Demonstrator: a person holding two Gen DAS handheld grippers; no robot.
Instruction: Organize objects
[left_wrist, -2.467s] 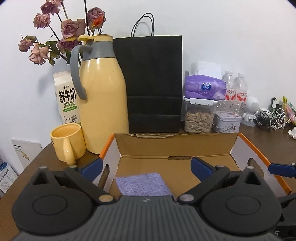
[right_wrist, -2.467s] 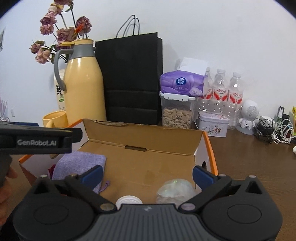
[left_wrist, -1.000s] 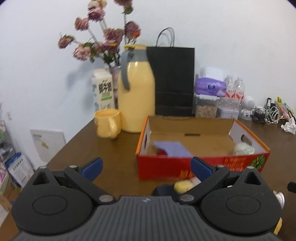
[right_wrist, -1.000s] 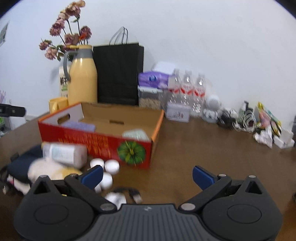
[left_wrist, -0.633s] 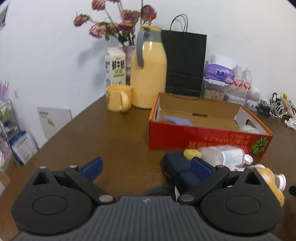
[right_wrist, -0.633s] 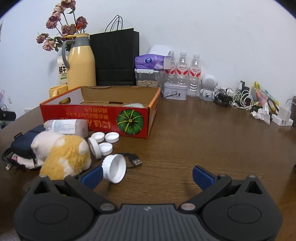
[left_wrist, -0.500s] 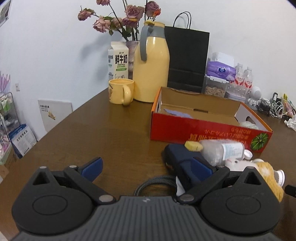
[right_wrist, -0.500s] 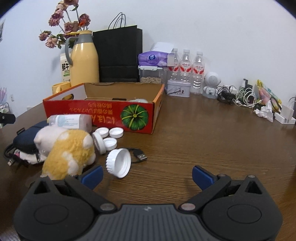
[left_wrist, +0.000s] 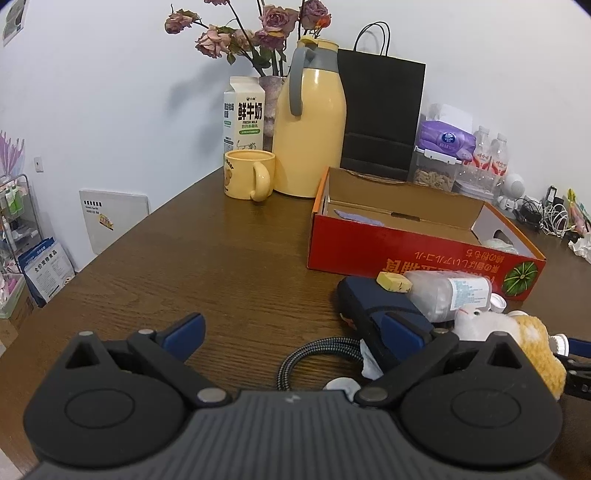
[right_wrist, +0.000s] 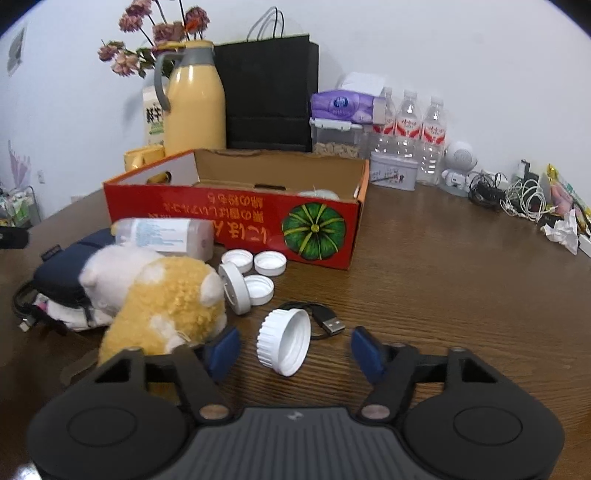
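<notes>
A red cardboard box stands open on the brown table, with a purple cloth pouch inside. In front of it lie a clear bottle, a navy pouch, a yellow-white plush toy, several white caps and a USB cable. My right gripper is open around a white cap tilted on its edge. My left gripper is open and empty, its right finger over the navy pouch.
At the back stand a yellow thermos, yellow mug, milk carton, flowers, black paper bag, tissue pack, snack jar, water bottles and tin. Cables and clutter lie at the far right. A braided cable lies near my left gripper.
Both grippers have pulled back from the box and come down low over the table. The right gripper has moved forward, so the white cap now sits between its fingers.
</notes>
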